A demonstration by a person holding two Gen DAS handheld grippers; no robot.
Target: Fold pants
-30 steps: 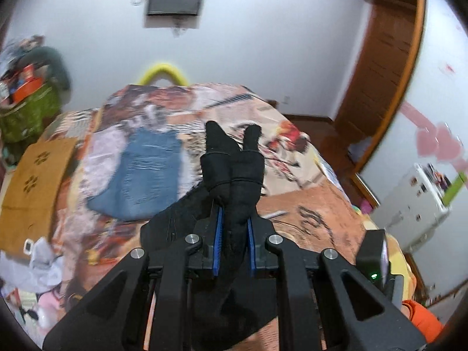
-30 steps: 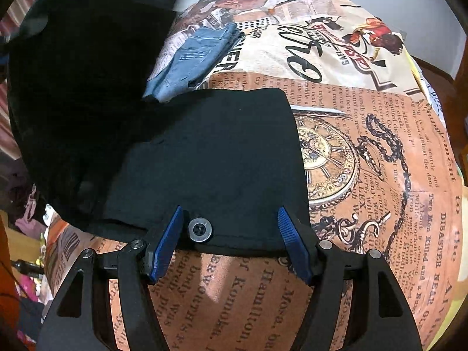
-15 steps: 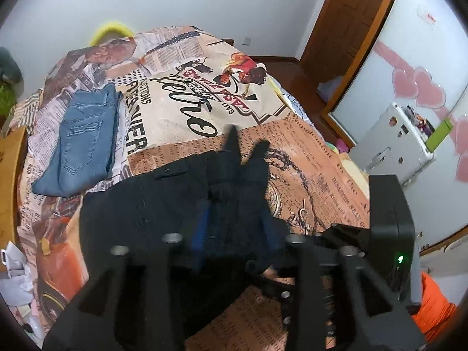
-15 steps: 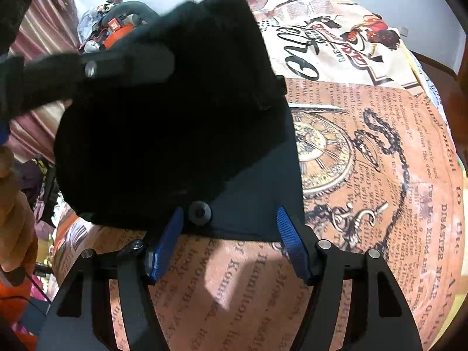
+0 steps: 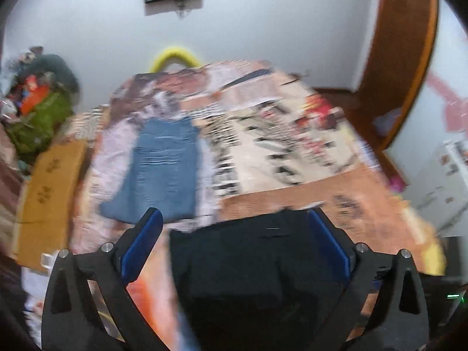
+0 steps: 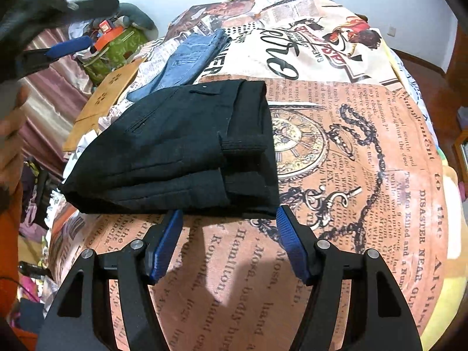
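Covering the whole bed, the printed bedspread (image 6: 336, 152) carries the black pants (image 6: 187, 146) at its near edge, stacked in a compact fold that looks finished. Blue jeans (image 6: 187, 58) lie beyond them. The right gripper (image 6: 228, 242) is spread wide just before the pants, empty; the left gripper (image 5: 234, 245), blurred, is likewise released above them.

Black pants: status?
Both tongs open, left, right, empty. Black pants folded flat on bedspread. Folded jeans behind, clear of them.
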